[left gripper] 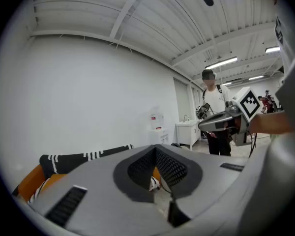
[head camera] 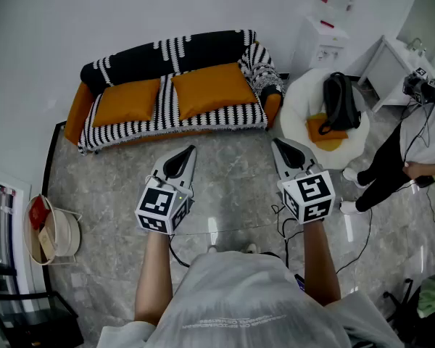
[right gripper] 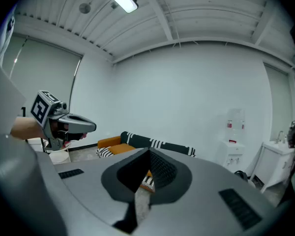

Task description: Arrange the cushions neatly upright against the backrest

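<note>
The right tool (right gripper: 148, 155) is pressing its jaws together on nothing, pointing at an orange sofa (right gripper: 106, 142) under a black-and-white striped throw (right gripper: 160, 144) beyond its tips. The left tool (right gripper: 87, 127) is hovering to its left, and a white water dispenser (right gripper: 234, 146) is standing ahead to its right.

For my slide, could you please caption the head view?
Left hand-held gripper and right hand-held gripper, both shut, face a sofa holding two orange cushions.

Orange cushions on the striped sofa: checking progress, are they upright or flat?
Flat: both orange fabric cushions lie on the seat of the black-and-white striped sofa, below its backrest.
</note>
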`<state>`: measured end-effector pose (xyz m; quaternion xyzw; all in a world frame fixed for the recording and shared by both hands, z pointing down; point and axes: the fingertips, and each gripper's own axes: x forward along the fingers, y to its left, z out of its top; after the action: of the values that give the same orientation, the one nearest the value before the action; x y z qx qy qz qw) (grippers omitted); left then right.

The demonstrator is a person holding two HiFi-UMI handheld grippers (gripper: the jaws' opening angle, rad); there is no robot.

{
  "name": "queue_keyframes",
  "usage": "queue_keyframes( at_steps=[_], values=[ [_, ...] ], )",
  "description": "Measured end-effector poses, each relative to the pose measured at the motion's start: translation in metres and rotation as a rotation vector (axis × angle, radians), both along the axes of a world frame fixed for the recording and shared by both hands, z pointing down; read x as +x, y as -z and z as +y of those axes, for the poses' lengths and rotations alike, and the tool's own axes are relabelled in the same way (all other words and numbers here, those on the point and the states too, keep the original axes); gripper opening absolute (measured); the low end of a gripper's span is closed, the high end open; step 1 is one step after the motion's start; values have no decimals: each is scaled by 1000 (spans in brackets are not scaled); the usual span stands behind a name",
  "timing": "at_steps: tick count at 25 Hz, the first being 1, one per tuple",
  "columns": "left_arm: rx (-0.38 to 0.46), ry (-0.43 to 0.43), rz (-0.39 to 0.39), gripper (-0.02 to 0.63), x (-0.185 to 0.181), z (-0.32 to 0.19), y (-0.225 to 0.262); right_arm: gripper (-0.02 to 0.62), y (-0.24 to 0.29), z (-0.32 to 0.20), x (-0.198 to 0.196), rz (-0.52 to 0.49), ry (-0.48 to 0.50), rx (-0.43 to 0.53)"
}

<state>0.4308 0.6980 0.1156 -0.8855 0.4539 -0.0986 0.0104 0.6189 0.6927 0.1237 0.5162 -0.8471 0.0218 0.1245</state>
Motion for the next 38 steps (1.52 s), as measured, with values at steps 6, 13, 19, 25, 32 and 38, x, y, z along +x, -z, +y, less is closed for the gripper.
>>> queue_keyframes(
  at_steps=[6, 13, 19, 25, 32, 38],
  values=[
    [-12, 11, -1, 15, 11, -2, -6, 2, 1, -3, 10, -55, 10, 5],
    [1, 55, 7, 15, 30, -4, -4, 2, 4, -7, 40, -102, 20, 12],
    [12, 114, 17, 15, 43, 5, -5, 2, 4, -3, 65, -113, 59, 10],
    [-15, 177, 7, 15, 42, 9, -16, 2, -2, -5, 72, -126, 91, -1],
    [-42, 173, -31, 15, 51, -11, -31, 2, -16, -19, 58, -85, 165, -26],
    [-63, 154, -35, 15, 47, -56, -47, 2, -27, -60, 48, -94, 173, -31]
  ],
)
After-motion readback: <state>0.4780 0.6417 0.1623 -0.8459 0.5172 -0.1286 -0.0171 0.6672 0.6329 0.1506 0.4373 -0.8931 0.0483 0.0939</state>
